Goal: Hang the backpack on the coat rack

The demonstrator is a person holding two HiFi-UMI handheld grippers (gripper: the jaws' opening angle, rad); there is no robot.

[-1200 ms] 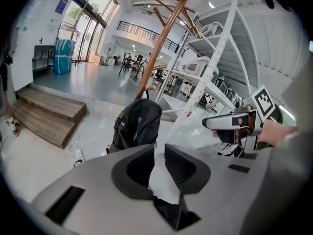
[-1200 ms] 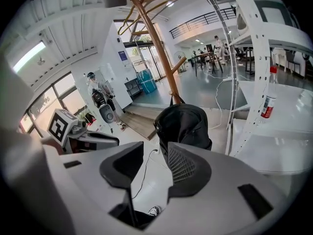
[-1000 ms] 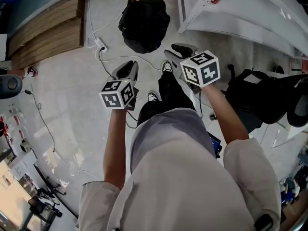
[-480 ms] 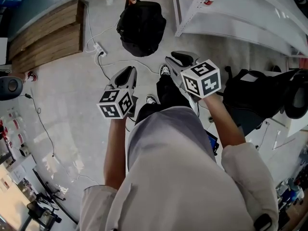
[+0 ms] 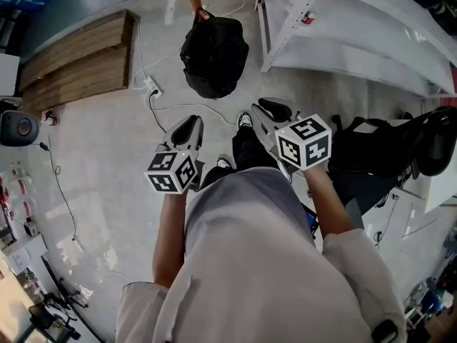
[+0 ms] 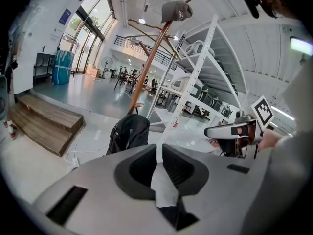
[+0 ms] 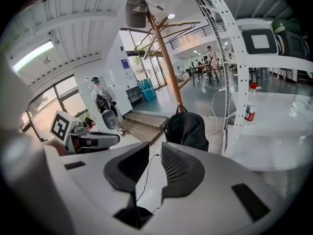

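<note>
Backpack [image 5: 214, 56] slumps unhung beside the coat rack [image 6: 146, 67], everything left to do; left tool [image 5: 188, 124] and right tool [image 5: 271, 110], both empty, have just been narrowing

I've got open floor [image 5: 107, 141] straight ahead to the backpack [image 5: 213, 54]. Shelf [image 5: 289, 31] crowds right, steps [image 5: 75, 59] left, power strip [image 5: 151, 87] underfoot.

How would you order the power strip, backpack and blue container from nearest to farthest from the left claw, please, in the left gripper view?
From the left claw, whose jaws have just been closing with nothing between them:
1. power strip, low at left.
2. backpack, ahead, at the foot of the coat rack.
3. blue container, far off, upper left.
</note>
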